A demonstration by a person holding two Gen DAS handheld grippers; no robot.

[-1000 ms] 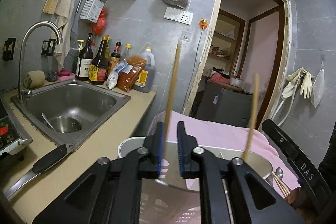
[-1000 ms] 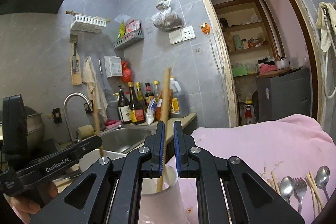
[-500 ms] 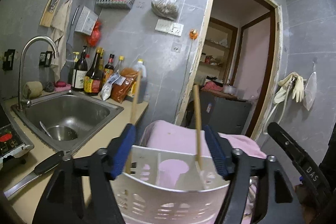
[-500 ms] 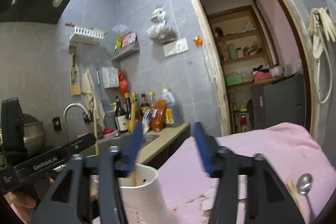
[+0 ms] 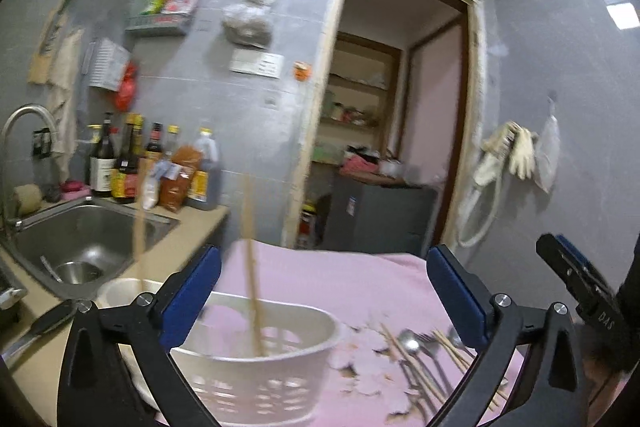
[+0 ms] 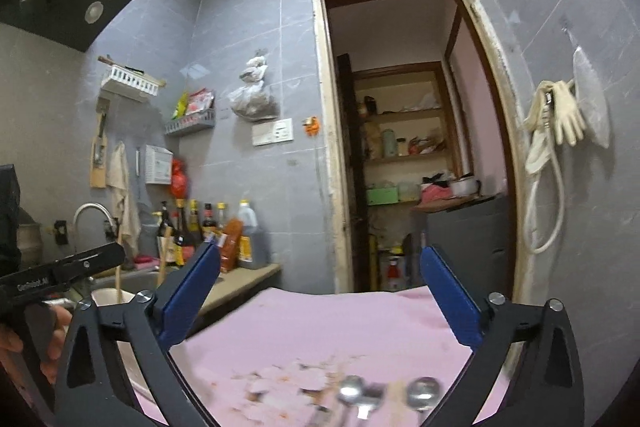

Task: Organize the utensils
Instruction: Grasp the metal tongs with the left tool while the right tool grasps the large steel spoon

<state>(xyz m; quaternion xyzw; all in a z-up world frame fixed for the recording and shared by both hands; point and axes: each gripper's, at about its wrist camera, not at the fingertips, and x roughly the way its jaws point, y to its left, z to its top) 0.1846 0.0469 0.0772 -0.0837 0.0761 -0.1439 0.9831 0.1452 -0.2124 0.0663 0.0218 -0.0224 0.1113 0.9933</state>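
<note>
Both claws gape, gripping nothing: left gripper [image 5: 322,291] over the white basket [image 5: 256,379], a chopstick [image 5: 251,267] standing inside; right gripper [image 6: 320,291], its handle lettered "DAS", above spoons [image 6: 352,393] on the pink cloth [image 6: 320,323].

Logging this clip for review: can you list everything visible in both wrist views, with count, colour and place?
Holder basket: one, white, on the pink cloth.
Chopstick: one, wooden, upright in the basket.
Second chopstick: one, wooden, upright in the cup.
Cup: one, white, left of the basket.
Loose cutlery: spoons, fork, chopsticks, blurred, uncounted, on the cloth.
Pink cloth: one, covering the table.
Sink: one, steel, far left.
Bottles: several, dark, behind the sink.
Gloves: pale, hanging on the right wall.
Left gripper: black, blue pads, jaws wide open.
Right gripper: black, blue pads, jaws wide open.
</note>
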